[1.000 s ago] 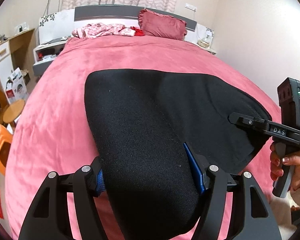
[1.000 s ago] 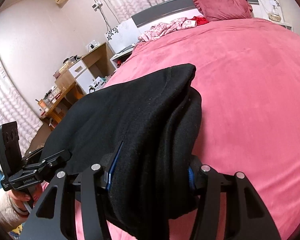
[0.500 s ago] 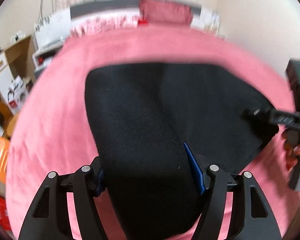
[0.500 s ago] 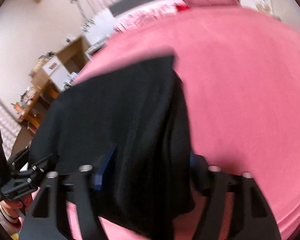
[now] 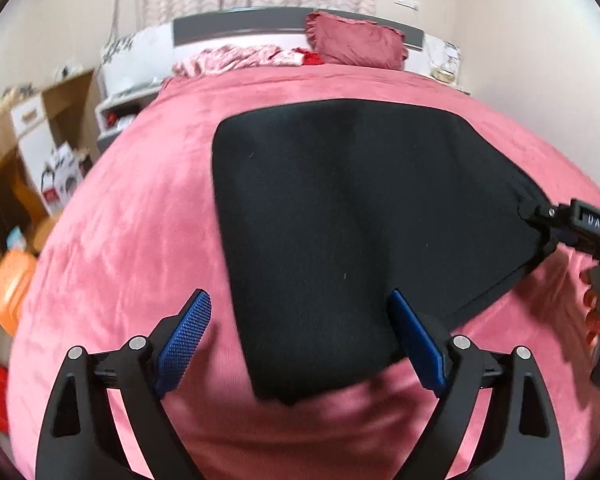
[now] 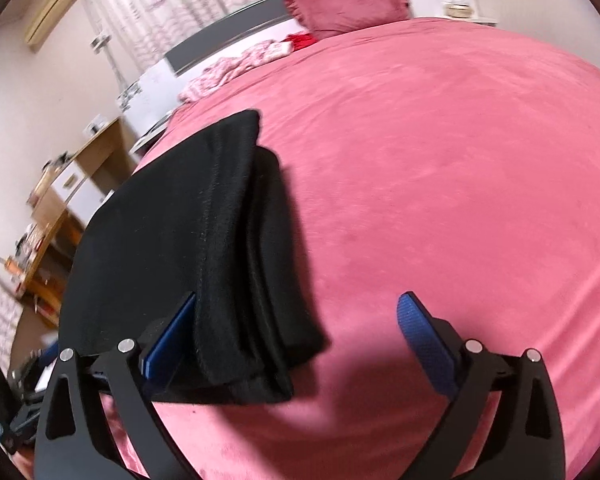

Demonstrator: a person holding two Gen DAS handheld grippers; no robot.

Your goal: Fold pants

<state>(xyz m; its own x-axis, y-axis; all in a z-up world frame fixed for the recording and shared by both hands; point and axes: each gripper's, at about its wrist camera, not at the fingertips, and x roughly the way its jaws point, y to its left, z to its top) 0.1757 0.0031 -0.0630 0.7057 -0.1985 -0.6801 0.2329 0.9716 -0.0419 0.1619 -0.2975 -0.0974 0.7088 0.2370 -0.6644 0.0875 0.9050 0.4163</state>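
The black pants (image 5: 340, 216) lie folded flat on the pink bedspread (image 5: 132, 240). My left gripper (image 5: 300, 344) is open, its blue pads on either side of the near left corner, and the cloth lies loose between them. My right gripper (image 6: 300, 340) is open at the near right corner of the pants (image 6: 188, 248), where the stacked folded layers show; its left pad touches the cloth edge. The right gripper also shows at the right edge of the left wrist view (image 5: 540, 220).
A dark pink pillow (image 5: 356, 44) and crumpled pink clothes (image 5: 236, 60) lie at the headboard. A wooden desk (image 6: 60, 184), boxes (image 5: 60, 180) and an orange stool (image 5: 8, 284) stand left of the bed. A nightstand (image 5: 448, 76) is at the far right.
Both grippers have opened and let go of the pants. The near edge of the pants has dropped onto the bedspread and the grippers have drawn back a little.
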